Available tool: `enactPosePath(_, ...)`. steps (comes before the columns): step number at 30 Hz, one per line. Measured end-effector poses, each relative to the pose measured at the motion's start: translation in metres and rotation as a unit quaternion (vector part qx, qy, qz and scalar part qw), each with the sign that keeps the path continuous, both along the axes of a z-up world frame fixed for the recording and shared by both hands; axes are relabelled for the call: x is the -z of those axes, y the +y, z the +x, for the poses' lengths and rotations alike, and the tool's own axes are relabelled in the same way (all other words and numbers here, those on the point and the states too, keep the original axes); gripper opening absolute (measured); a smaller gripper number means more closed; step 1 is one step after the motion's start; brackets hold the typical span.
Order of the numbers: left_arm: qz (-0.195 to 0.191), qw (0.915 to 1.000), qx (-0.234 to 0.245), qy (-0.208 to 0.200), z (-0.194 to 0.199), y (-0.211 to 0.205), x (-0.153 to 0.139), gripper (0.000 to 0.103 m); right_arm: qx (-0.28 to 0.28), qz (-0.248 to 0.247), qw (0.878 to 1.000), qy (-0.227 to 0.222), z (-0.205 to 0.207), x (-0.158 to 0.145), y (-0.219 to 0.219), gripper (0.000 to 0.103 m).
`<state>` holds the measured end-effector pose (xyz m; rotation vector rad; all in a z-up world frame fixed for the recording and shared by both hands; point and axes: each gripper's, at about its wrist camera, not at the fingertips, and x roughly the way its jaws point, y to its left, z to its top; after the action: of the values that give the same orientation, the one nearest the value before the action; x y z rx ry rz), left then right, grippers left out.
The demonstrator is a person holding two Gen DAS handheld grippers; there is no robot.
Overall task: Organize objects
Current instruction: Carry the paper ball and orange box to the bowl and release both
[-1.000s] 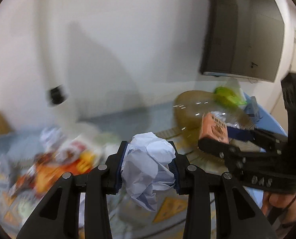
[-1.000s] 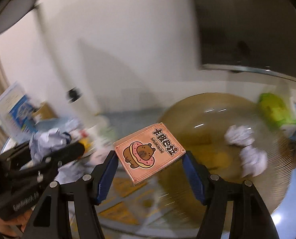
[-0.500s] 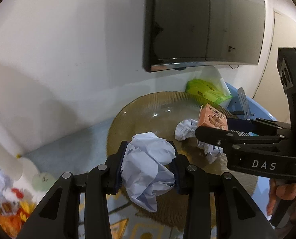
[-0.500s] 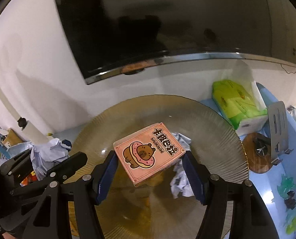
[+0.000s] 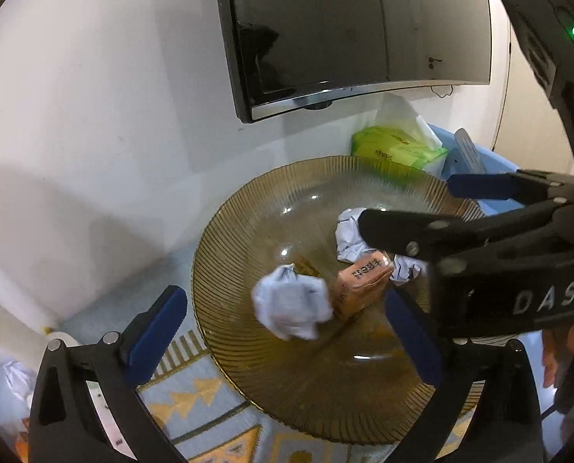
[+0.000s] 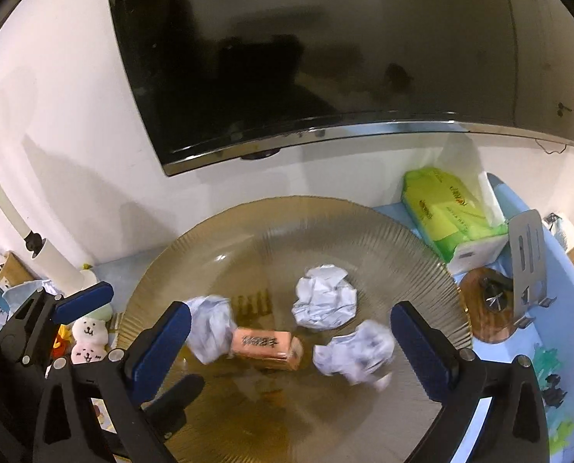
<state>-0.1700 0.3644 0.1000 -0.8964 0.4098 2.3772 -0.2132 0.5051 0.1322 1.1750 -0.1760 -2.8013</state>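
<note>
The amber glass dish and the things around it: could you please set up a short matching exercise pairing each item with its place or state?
Things:
1. pink card box
2. green tissue pack
3. white plush toy
4. right gripper

Places or states:
A. behind the amber glass dish's right rim
B. lying in the dish between crumpled paper balls
C. left of the dish, on the table
D. jaws opening, nothing pressed

Pairs: 1-B, 2-A, 3-C, 4-D
</note>
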Motion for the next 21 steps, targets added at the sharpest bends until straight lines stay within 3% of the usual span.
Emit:
enactPosePath(9,0.010,0.9997,-0.020,0.001,0.007,-0.024,-0.019,0.102,-0.010,-0.016,1.000,0.009,0.014,-0.018,-0.021,0.103)
enactPosePath(13,-0.004,0.9990,-0.044,0.013,0.015,-0.045,-0.034,0.102,-0.024,-0.022,0.999,0.024,0.024,-0.036,-0.044,0.103)
enactPosePath(21,-0.015,0.9907,-0.125,0.050,0.040,-0.137,-0.096,0.102,-0.055,-0.054,0.994,0.072,0.063,-0.081,-0.096,0.103)
